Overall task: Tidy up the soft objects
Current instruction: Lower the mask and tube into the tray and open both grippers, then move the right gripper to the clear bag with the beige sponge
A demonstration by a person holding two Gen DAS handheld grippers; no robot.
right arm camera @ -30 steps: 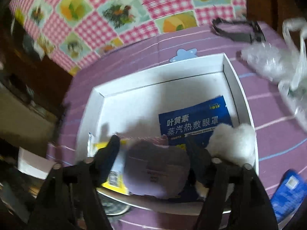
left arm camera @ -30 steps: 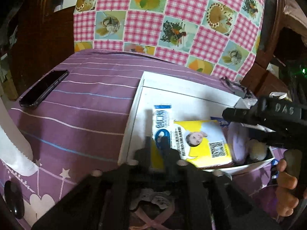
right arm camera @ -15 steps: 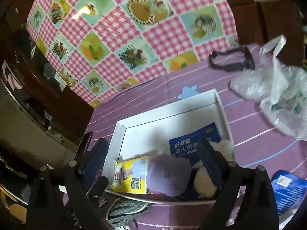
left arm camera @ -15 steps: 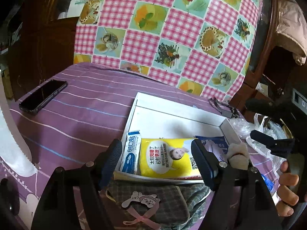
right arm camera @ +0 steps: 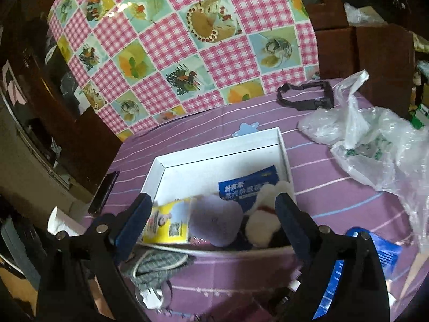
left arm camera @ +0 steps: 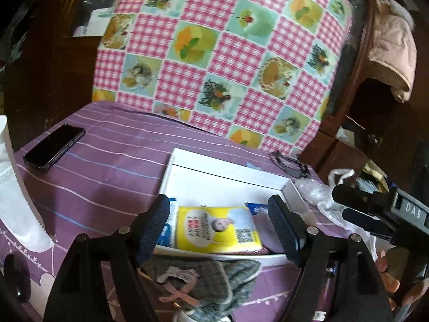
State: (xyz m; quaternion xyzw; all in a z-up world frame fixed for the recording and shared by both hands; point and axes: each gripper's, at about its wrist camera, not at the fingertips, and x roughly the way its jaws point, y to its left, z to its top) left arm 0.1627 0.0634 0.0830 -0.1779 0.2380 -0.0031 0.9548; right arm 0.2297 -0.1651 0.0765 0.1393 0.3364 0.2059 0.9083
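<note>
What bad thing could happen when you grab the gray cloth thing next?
The gray plaid pouch lies against the white box's near wall, so a reaching gripper might bump the box. The box's near end already looks crowded with the yellow packet and the fluffy white toy, so the pouch might not sit flat there.

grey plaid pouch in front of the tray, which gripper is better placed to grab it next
Probably left. The left gripper is open, and the grey plaid pouch lies just below its fingers, outside the white tray. From the right gripper, also open, the pouch sits off to the left.
</note>
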